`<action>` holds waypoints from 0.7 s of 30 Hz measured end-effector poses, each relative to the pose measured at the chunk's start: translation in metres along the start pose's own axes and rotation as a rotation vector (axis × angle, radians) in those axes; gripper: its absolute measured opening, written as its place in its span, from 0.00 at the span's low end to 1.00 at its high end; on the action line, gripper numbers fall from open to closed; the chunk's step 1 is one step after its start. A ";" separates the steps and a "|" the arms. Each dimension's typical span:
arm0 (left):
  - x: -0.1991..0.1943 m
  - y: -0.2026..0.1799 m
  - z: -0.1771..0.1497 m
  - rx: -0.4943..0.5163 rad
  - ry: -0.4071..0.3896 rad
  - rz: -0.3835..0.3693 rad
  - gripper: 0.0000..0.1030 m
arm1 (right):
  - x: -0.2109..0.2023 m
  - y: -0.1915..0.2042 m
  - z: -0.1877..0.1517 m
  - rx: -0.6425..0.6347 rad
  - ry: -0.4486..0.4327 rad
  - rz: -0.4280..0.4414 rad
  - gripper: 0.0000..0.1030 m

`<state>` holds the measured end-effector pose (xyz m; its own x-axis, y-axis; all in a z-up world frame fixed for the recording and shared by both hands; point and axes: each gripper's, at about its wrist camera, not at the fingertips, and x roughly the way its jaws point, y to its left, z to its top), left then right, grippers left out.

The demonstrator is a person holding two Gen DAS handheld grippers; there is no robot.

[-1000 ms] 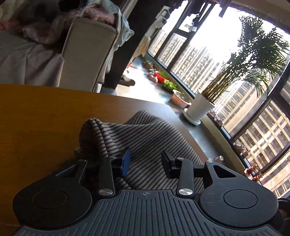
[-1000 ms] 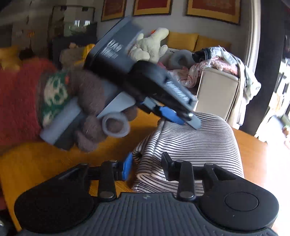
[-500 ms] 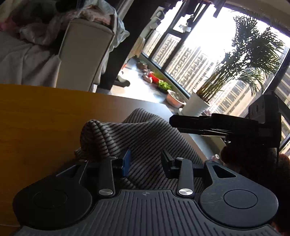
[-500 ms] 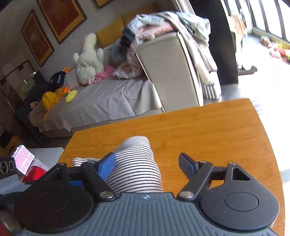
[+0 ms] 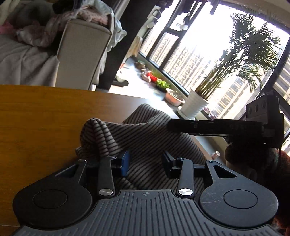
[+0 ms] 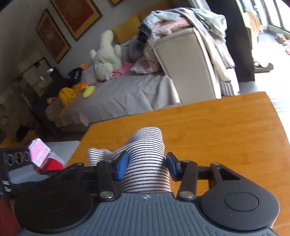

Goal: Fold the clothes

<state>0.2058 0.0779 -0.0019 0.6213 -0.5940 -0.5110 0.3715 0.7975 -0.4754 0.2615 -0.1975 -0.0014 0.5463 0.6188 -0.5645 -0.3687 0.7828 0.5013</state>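
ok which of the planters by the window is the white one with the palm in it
The tall white pot nearest the table, holding the palm. The low pinkish bowl to its left and the red container further back hold no palm.

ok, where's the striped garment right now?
On the wooden table, bunched between both grippers: the striped garment lies under the left gripper, and between the right gripper fingers.

Wooden bench point(image 6: 217, 127), orange-brown top. Behind its far edge a beige sofa point(image 6: 184, 72), clothes heaped on its armrest point(image 6: 181, 21), grey sheet over the seat, white plush toy point(image 6: 107, 54) on it. Framed pictures point(image 6: 76, 16) on grey wall. Big dark-framed windows point(image 5: 190, 54), bright daylight, high-rises outside. Potted palm point(image 5: 235, 69) on the sill.
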 end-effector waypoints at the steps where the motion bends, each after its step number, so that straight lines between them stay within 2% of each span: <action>1: 0.001 -0.001 -0.001 0.002 0.001 -0.007 0.41 | 0.002 -0.006 -0.003 0.011 0.005 -0.029 0.48; 3: 0.001 -0.005 -0.002 0.022 0.000 0.007 0.41 | 0.001 -0.003 -0.006 0.002 -0.007 -0.060 0.49; 8: -0.001 -0.008 -0.003 0.042 0.000 0.017 0.41 | -0.010 0.036 -0.012 -0.180 -0.056 -0.176 0.54; 12: -0.001 -0.009 -0.004 0.042 -0.003 0.020 0.41 | -0.035 0.055 -0.026 -0.250 -0.122 -0.194 0.65; 16: -0.001 -0.008 -0.004 0.037 -0.005 0.015 0.41 | -0.064 0.062 -0.047 -0.251 -0.177 -0.158 0.74; 18: -0.001 -0.006 -0.003 0.033 -0.006 0.011 0.41 | -0.068 0.062 -0.061 -0.246 -0.176 -0.137 0.75; 20: 0.000 -0.005 -0.002 0.025 -0.005 0.006 0.41 | -0.059 0.061 -0.074 -0.250 -0.124 -0.147 0.75; 21: 0.000 -0.004 -0.002 0.018 -0.006 0.004 0.41 | -0.049 0.062 -0.083 -0.275 -0.097 -0.199 0.76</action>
<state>0.2030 0.0746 -0.0011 0.6266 -0.5905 -0.5087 0.3814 0.8015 -0.4606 0.1491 -0.1734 0.0026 0.6921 0.4536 -0.5614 -0.4295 0.8840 0.1846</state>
